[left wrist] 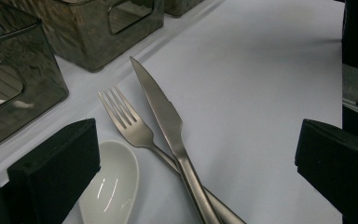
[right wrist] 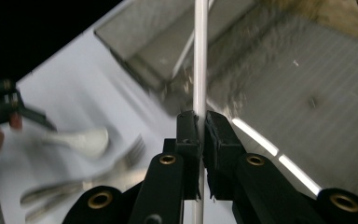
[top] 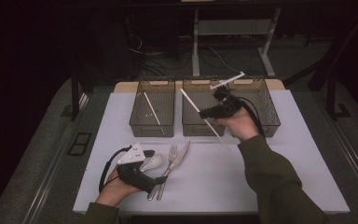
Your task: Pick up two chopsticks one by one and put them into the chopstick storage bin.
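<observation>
My right gripper point(top: 205, 113) point(right wrist: 200, 126) is shut on a thin white chopstick point(top: 191, 100) point(right wrist: 200, 56), held slanted above the front of the middle basket point(top: 192, 129). A second white chopstick point(top: 152, 108) lies in the left basket point(top: 152, 132). On the white mat, my left gripper point(top: 154, 166) point(left wrist: 193, 158) rests with its jaws wide open and nothing between the pads. Just ahead of it lie a white ceramic spoon point(top: 153, 162) point(left wrist: 114, 186), a steel fork point(top: 171, 154) point(left wrist: 126, 119) and a steel knife point(top: 182, 154) point(left wrist: 161, 100), the knife crossing the fork's handle.
Three dark mesh baskets stand in a row at the back of the white mat point(top: 223, 182); the right basket point(top: 265, 116) lies behind my right hand. A table frame and cables are beyond them. The mat's right half is bare.
</observation>
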`<state>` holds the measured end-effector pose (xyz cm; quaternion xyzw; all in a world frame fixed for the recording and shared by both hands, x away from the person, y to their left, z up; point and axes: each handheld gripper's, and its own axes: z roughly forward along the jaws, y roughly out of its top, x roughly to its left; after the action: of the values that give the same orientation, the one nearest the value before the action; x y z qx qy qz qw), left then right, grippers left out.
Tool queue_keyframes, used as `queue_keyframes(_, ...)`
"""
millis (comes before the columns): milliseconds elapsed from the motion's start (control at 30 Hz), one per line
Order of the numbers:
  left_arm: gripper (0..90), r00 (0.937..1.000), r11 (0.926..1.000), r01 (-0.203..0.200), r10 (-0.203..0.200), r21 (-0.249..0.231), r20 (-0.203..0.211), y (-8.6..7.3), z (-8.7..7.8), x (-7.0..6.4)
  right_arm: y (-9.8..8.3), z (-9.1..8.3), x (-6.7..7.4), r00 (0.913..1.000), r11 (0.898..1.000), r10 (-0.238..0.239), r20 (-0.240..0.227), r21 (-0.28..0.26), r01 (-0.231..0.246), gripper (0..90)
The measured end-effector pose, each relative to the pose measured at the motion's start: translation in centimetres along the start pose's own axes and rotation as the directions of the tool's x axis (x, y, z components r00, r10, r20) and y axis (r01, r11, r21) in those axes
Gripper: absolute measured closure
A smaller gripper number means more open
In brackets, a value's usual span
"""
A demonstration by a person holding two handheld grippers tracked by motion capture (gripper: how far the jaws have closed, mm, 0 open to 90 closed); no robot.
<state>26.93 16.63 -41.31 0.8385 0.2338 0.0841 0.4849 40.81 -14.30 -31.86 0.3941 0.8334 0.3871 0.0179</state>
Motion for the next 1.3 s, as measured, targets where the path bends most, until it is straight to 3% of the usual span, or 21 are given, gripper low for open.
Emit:
queue_keyframes(300,0.0,1.0,0.9999,-0.006,0.006,-0.011,0.005,0.1,-0.1,0.0,6.9,4.1,1.6,0.9999,0.999,0.003,-0.013,-0.041,-0.003,84.1)
queue_keyframes(533,0.0,0.9999,0.9998,-0.002,0.002,-0.021,0.011,0.0,-0.2,0.0,10.5,8.2,2.2,0.9997,0.997,0.021,-0.008,-0.068,-0.021,84.1)
queue_keyframes(833,0.0,0.9998,0.9996,-0.005,0.006,-0.027,0.021,0.0,-0.2,0.1,12.7,12.4,1.9,0.9969,0.992,0.078,0.006,-0.102,-0.077,84.1)
queue_keyframes(1300,0.0,0.9996,0.9996,-0.001,0.002,-0.027,0.029,0.1,-0.3,0.1,12.6,15.3,1.8,0.9912,0.983,0.132,0.001,-0.131,-0.131,84.0)
